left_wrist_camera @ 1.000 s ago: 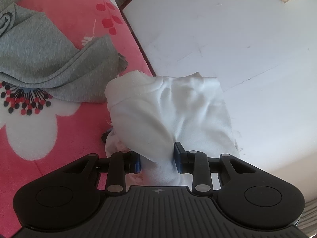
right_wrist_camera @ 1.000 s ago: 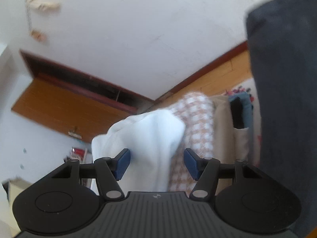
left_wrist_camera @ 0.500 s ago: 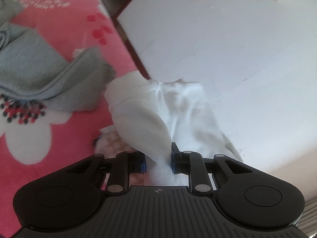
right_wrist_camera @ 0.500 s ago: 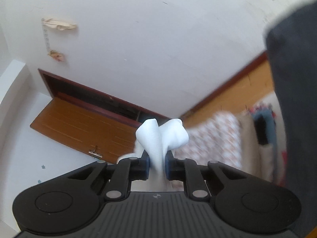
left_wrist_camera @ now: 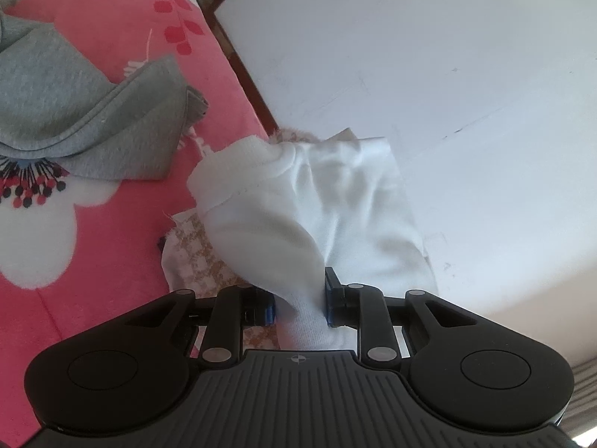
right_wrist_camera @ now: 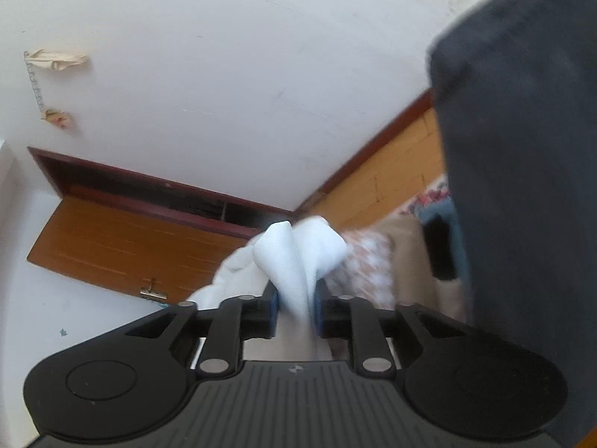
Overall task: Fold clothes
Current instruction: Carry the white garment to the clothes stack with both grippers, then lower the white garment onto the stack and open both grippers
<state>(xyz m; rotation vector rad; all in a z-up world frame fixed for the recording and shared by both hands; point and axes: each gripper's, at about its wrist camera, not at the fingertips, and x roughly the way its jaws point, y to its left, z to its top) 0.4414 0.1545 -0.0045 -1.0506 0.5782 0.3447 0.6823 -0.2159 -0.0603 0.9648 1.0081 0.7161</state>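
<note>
The white garment (left_wrist_camera: 317,201) hangs bunched between your two grippers, its hemmed edge folding over at 10 o'clock of your left gripper (left_wrist_camera: 300,300), which pinches a fold of it. Your right gripper (right_wrist_camera: 296,308) clamps another bunched fold (right_wrist_camera: 298,254); its jaws have just been easing wider with cloth between them. A grey garment (left_wrist_camera: 74,112) lies on the pink floral blanket (left_wrist_camera: 93,261) at 10 o'clock. Bare white wall (left_wrist_camera: 447,74) fills 12 to 3 o'clock.

left wrist: close, tilted down over bedspread (left_wrist_camera: 112,254) | right wrist: close, faces wall (right_wrist_camera: 224,74) | shared: white garment (left_wrist_camera: 298,201)
</note>
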